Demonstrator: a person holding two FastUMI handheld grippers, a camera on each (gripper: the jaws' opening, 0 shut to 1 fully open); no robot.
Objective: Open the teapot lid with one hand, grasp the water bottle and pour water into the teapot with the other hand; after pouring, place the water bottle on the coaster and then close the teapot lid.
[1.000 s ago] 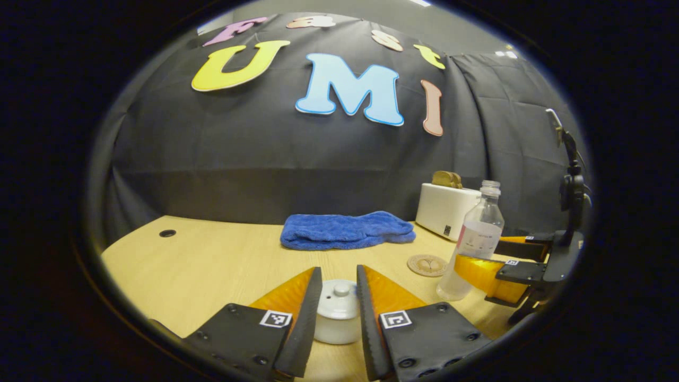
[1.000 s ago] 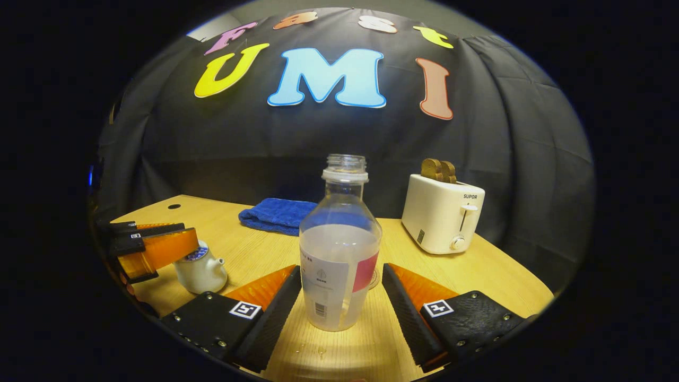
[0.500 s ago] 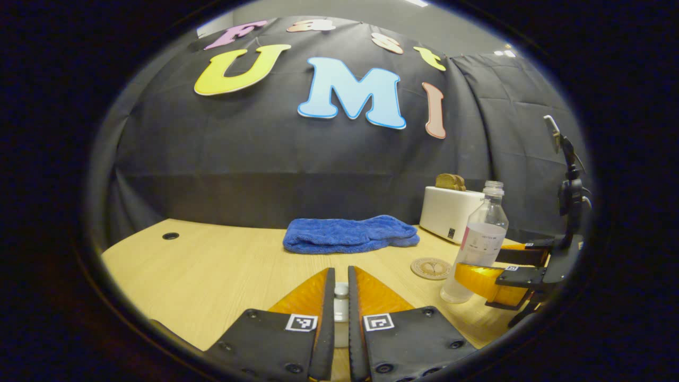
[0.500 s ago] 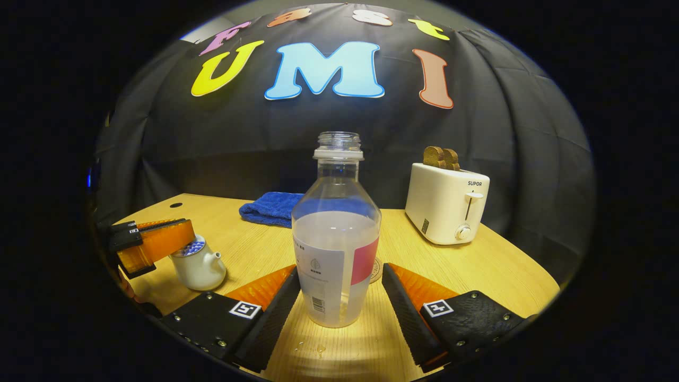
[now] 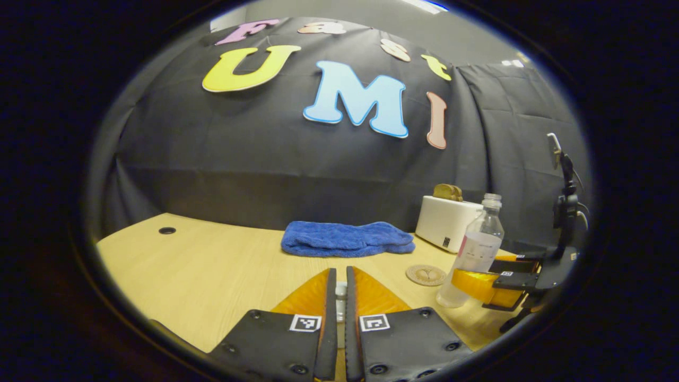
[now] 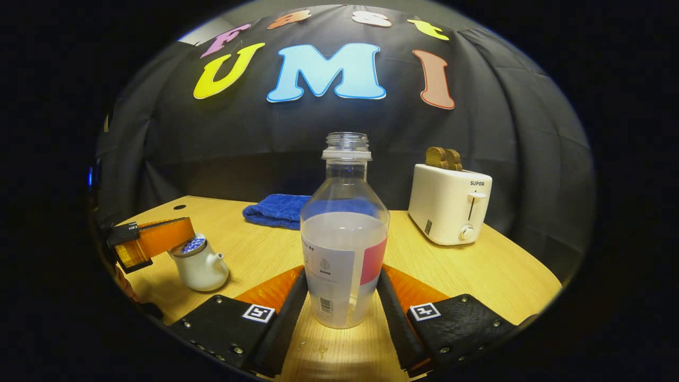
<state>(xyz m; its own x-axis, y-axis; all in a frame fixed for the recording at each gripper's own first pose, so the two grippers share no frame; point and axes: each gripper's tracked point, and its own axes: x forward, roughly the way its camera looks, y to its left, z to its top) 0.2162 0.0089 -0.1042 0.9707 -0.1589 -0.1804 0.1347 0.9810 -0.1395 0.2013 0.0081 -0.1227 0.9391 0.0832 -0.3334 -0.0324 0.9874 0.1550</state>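
Lid is off: left gripper (image 5: 337, 297) fingers clamped on the lid (image 5: 340, 291), held just above the teapot (image 6: 200, 263) near the surface's left edge. Pot mouth open, contents unclear. Right gripper (image 6: 341, 297) fingers press both sides of the uncapped water bottle (image 6: 344, 249), roughly half full, standing upright. Next: lift, carry over, tilt slowly. Coaster (image 5: 426, 275) sits beside it.

Left tool (image 5: 337, 297) nearly closed; right tool (image 6: 342, 297) narrowed, both level.
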